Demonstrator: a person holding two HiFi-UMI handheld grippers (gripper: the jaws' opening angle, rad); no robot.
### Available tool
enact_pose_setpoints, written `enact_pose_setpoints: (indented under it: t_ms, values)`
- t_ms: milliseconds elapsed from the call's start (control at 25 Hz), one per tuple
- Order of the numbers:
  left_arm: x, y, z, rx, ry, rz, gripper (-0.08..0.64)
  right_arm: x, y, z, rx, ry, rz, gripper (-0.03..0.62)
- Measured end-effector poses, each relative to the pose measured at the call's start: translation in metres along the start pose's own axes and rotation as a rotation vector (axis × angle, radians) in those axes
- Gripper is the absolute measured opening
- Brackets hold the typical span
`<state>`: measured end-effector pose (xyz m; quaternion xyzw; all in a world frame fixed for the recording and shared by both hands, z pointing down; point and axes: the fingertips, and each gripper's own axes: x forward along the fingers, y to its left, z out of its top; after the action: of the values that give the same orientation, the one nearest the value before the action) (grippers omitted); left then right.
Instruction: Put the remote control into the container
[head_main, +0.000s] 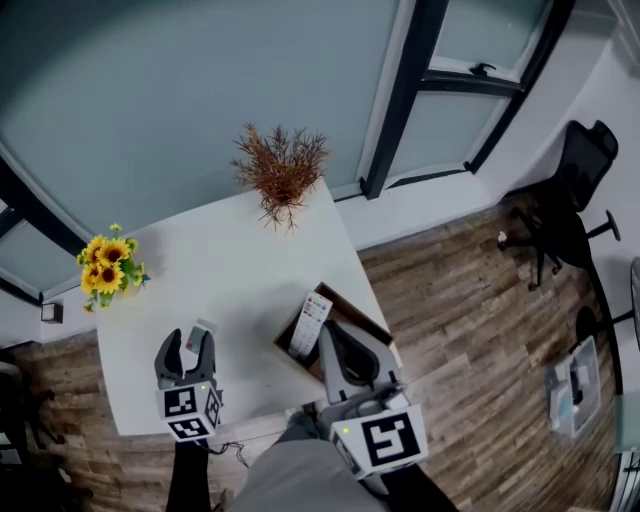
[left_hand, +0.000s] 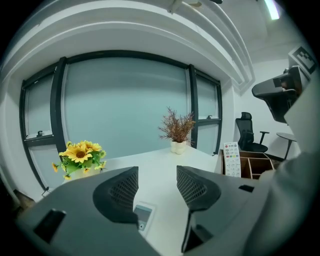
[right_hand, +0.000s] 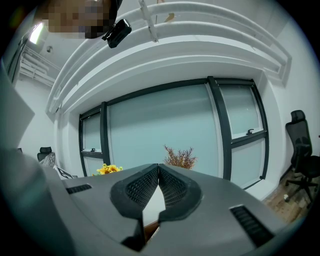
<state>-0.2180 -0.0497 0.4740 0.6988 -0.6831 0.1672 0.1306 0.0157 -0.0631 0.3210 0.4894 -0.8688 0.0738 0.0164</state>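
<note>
A long white remote control (head_main: 310, 324) stands leaning in a brown wooden container (head_main: 358, 314) near the table's right edge. The left gripper view shows that remote (left_hand: 230, 159) upright against the container's (left_hand: 256, 163) compartments. A second, small white remote with a grey window (head_main: 199, 331) lies flat on the white table (head_main: 230, 270). My left gripper (head_main: 189, 340) is open just over it, one jaw on each side, and its pads do not touch the small remote (left_hand: 141, 216). My right gripper (head_main: 336, 334) is shut and holds nothing; it sits by the container, its tips (right_hand: 158, 173) meeting.
A sunflower pot (head_main: 108, 266) stands at the table's left edge and a dried brown plant in a white pot (head_main: 282, 172) at its far end. A black office chair (head_main: 566, 216) is on the wooden floor to the right. Glass walls lie behind the table.
</note>
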Motion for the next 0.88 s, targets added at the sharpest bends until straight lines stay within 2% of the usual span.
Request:
enact_pose_setpoints:
  t_ms: [160, 320, 720, 880]
  values:
    - [0.004, 0.007, -0.013, 0.005, 0.043, 0.002, 0.219, 0.002, 0.001, -0.001, -0.002, 0.002, 0.002, 0.003]
    - [0.014, 0.009, -0.031, 0.029, 0.107, -0.028, 0.219, 0.005, 0.001, -0.001, -0.003, 0.004, 0.002, 0.003]
    - [0.036, 0.016, -0.064, 0.128, 0.251, -0.064, 0.241, 0.009, -0.002, -0.003, 0.000, 0.008, -0.016, 0.003]
    - [0.044, 0.015, -0.073, 0.139, 0.293, -0.089, 0.245, 0.010, -0.005, -0.003, 0.004, 0.013, -0.027, 0.003]
